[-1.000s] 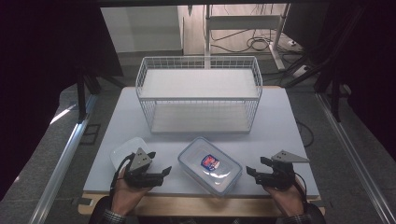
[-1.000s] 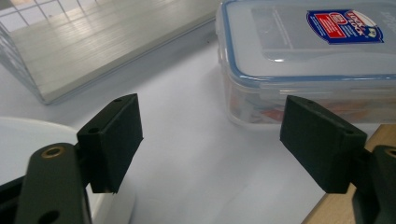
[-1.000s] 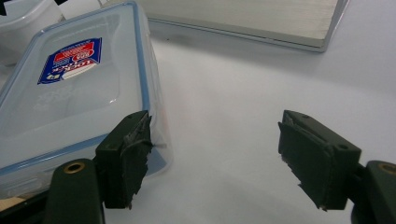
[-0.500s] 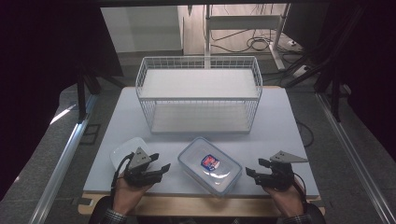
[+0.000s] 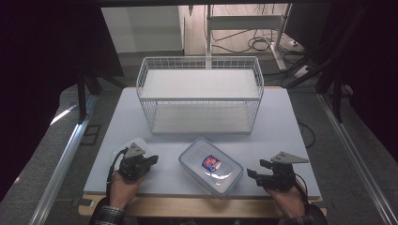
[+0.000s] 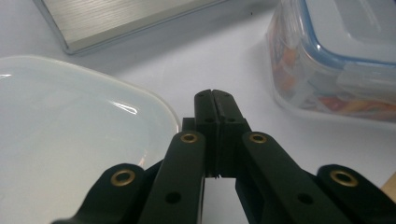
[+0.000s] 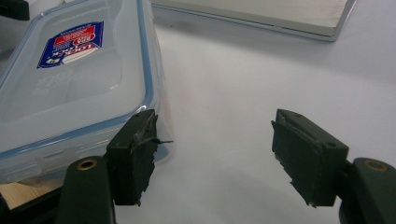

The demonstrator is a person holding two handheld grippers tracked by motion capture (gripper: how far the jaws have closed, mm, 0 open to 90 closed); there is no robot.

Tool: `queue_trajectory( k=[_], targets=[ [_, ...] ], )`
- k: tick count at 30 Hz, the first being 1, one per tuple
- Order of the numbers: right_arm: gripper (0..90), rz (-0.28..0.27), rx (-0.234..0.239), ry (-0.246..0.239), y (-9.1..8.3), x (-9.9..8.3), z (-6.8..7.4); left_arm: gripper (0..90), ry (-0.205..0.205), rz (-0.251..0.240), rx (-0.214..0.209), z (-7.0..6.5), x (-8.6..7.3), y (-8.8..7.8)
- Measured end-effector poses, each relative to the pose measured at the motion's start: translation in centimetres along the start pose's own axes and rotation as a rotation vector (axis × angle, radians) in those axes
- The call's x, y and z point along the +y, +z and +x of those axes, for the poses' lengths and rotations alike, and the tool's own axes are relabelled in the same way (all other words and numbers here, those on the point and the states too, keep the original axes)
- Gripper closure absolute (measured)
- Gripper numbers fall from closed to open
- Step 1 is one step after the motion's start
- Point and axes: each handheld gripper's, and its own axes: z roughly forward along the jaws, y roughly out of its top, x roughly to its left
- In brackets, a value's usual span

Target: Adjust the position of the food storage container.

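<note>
Left claw [image 6: 214, 100] has just closed empty beside the lid [image 6: 70, 140]; right claw [image 7: 215, 158] gapes beside the container [image 7: 79, 88]: reopen, straddle the lid's rim.

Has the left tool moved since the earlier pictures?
Yes. The left tool shifted toward the lidded container, away from the table's left edge; its jaws have just closed with nothing between them.

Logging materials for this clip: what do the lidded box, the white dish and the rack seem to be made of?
Box: clear, glossy plastic, by its see-through walls, blue seal line and moulded latch. Dish: smooth white with sharp highlights, probably glazed ceramic or opal glass; the look leaves it open. Rack: thin white-coated metal wire mesh, with flat pale shelves, probably painted board or metal.
</note>
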Motion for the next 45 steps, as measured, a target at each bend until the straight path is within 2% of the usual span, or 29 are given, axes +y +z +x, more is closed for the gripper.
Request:
queue_trajectory(
  k=[6, 10, 11, 12, 15, 16, 18, 19, 20, 21, 22, 23, 26, 30, 32, 36, 40, 45],
  targets=[
    [31.6, 0.005, 0.004, -0.009, 0.1, 0.0, 0.1, 89.9, 0.001, 0.004, 0.037, 1.5, 0.3, 0.2],
    [33.1, 0.013, 0.009, -0.009, 0.2, 0.0, 0.1, 89.9, -0.039, 0.012, 0.062, 2.6, 0.2, 0.4],
    [34.3, 0.014, 0.011, -0.010, 0.2, 0.0, 0.1, 89.9, -0.032, 0.009, 0.065, 2.5, 0.3, 0.4],
    [37.0, 0.018, 0.016, -0.009, 0.1, 0.0, 0.1, 89.9, -0.023, 0.001, 0.065, 2.3, 0.4, 0.4],
    [51.0, 0.039, 0.050, -0.014, 0.0, 0.1, 0.5, 89.8, -0.007, -0.052, 0.019, 1.2, 1.0, 0.5],
    [51.0, 0.039, 0.050, -0.014, 0.0, 0.1, 0.5, 89.8, -0.007, -0.052, 0.019, 1.2, 1.0, 0.5],
    [62.6, 0.060, 0.075, -0.038, -0.1, 0.2, 1.1, 89.8, 0.009, -0.071, -0.017, 0.3, 1.6, 1.1],
    [68.6, 0.071, 0.081, -0.049, -0.2, 0.2, 1.4, 89.8, 0.017, -0.066, -0.031, 0.0, 1.9, 1.5],
    [78.7, 0.090, 0.111, -0.058, -0.3, -0.1, 2.1, 89.7, 0.032, -0.048, -0.061, -0.5, 2.4, 2.6],
    [78.7, 0.090, 0.111, -0.058, -0.3, -0.1, 2.1, 89.7, 0.032, -0.048, -0.061, -0.5, 2.4, 2.6],
    [85.5, 0.119, 0.133, -0.061, -0.2, -0.6, 2.7, 89.7, 0.049, -0.026, -0.078, -0.9, 2.9, 3.7],
    [87.3, 0.135, 0.143, -0.060, -0.1, -0.8, 3.0, 89.7, 0.055, -0.019, -0.083, -1.1, 3.1, 4.3],
    [88.4, 0.161, 0.176, -0.064, 0.3, -1.1, 3.6, 89.0, 0.066, 0.006, -0.123, -1.5, 3.8, 6.0],
    [88.1, 0.174, 0.151, -0.084, 0.8, -0.7, 3.9, 88.2, 0.071, 0.042, -0.187, -2.3, 4.0, 7.2],
    [88.0, 0.169, 0.143, -0.068, 1.0, -0.5, 3.5, 89.2, 0.081, 0.061, -0.174, -2.5, 3.9, 7.4],
    [88.0, 0.160, 0.128, -0.054, 1.6, 0.2, 2.5, 89.6, 0.050, 0.078, -0.184, -2.4, 3.5, 7.1],
    [88.2, 0.154, 0.114, -0.040, 2.5, 1.1, 1.5, 89.6, 0.049, 0.104, -0.183, -2.7, 3.0, 6.6],
    [88.3, 0.154, 0.111, -0.035, 3.4, 1.9, 0.8, 89.6, 0.043, 0.105, -0.168, -3.0, 2.5, 5.6]
  ],
)
